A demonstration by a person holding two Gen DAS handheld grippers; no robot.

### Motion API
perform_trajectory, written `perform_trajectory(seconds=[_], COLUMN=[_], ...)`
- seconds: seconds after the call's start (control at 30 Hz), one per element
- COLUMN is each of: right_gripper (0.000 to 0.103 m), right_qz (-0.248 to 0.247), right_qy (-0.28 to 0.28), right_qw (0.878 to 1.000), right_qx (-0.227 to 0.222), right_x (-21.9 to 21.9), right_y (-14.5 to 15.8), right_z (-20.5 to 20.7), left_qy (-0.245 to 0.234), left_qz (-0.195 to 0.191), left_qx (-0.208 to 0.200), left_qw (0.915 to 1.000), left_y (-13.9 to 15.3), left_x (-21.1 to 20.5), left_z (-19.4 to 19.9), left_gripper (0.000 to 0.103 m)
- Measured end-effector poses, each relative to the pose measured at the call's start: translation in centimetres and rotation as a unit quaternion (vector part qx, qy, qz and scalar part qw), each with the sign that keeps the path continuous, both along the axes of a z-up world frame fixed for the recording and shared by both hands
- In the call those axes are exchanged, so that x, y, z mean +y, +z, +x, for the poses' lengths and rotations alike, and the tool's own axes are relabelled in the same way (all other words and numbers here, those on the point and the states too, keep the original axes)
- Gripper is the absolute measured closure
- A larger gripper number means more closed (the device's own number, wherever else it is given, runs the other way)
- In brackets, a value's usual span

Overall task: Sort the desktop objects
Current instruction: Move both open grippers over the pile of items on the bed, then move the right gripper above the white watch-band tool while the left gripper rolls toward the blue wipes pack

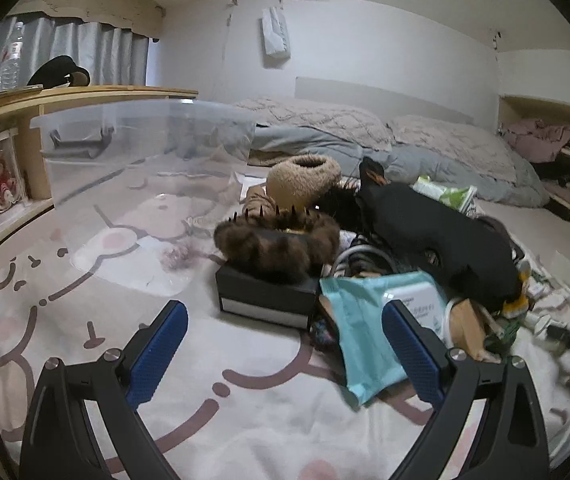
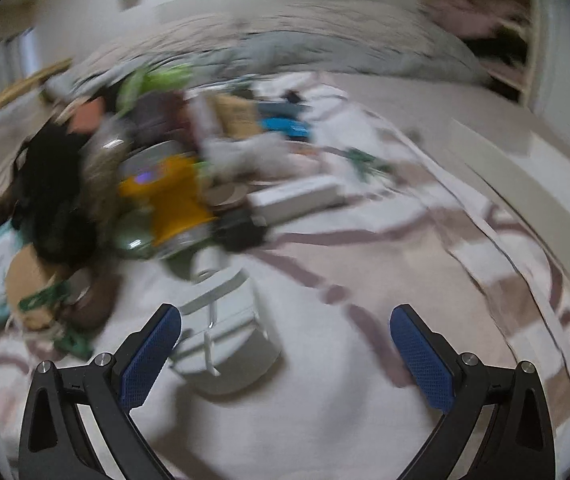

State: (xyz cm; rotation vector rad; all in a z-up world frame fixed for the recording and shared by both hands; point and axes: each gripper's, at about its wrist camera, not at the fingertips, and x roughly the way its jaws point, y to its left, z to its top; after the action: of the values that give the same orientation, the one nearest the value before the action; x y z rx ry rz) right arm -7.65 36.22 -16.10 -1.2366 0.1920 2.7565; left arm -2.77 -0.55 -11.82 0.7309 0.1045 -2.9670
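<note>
A: Two grippers, both with fingers spread wide and nothing between them. The left gripper (image 1: 285, 344) hangs over a sheet (image 1: 245, 420) printed with pink cartoon shapes.

B: Where is the stuff to sort?

A: Heaped just ahead and to its right: a furry brown hair clip (image 1: 281, 240) on a black box (image 1: 265, 300), a tan fuzzy slipper (image 1: 305, 180) behind it, a teal wipes pack (image 1: 361, 328) by the right finger, a black bag (image 1: 445, 236) on top. A clear plastic bin (image 1: 145, 160) stands to the left of the heap.

B: And the right gripper (image 2: 285, 344)?

A: Its view is blurred. A white object (image 2: 225, 332) lies beside its left finger; a yellow-labelled jar (image 2: 165, 204) sits in the pile further off.
</note>
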Motion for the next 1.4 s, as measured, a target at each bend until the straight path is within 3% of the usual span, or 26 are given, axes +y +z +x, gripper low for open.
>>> perform_trajectory(seconds=[0.13,0.23,0.37,0.5,0.63,0.93,1.1,1.17,1.27,1.4], right_gripper=[0.000,0.000,0.000,0.000,0.000,0.000,0.000,0.000,0.000,0.000], right_qz=[-0.032,-0.032,-0.027,0.000,0.015,0.011,0.004,0.028,0.083,0.080], right_qy=[-0.062,-0.072,-0.011,0.038,0.050,-0.035,-0.091,-0.092,-0.094,-0.093], right_qw=[0.998,0.997,0.999,0.999,0.999,0.999,0.996,0.995,0.992,0.992], right_qx=[0.001,0.003,0.027,0.009,-0.008,-0.011,-0.007,-0.016,-0.034,-0.035], right_x=[2.8,3.2,1.8,0.1,-0.1,3.0,4.8,4.1,2.7,2.9], right_y=[-0.4,-0.2,0.7,0.1,-0.7,-0.9,-0.9,-1.3,-1.9,-2.1], right_z=[0.6,1.0,1.5,1.2,1.0,1.6,2.0,1.8,1.4,1.7], left_qy=[0.002,0.002,-0.005,-0.022,-0.039,-0.056,-0.072,-0.076,-0.079,-0.093], left_qz=[0.003,0.005,0.013,0.024,0.044,0.075,0.120,0.136,0.164,0.173], left_qx=[-0.017,-0.024,-0.031,-0.044,-0.054,-0.065,-0.091,-0.102,-0.114,-0.124], left_qw=[0.9999,0.9997,0.9994,0.9985,0.9968,0.9935,0.9860,0.9825,0.9767,0.9726], left_y=[-0.9,-1.4,-1.9,-2.2,-2.3,-2.3,-3.0,-3.3,-3.6,-3.8], left_x=[-0.2,-0.1,0.2,0.7,1.3,1.6,0.8,0.5,0.1,0.3], left_z=[-0.6,-1.0,-1.4,-1.9,-2.3,-3.4,-4.3,-4.5,-4.7,-4.6], left_gripper=[0.005,0.005,0.005,0.005,0.005,0.006,0.033,0.045,0.053,0.063])
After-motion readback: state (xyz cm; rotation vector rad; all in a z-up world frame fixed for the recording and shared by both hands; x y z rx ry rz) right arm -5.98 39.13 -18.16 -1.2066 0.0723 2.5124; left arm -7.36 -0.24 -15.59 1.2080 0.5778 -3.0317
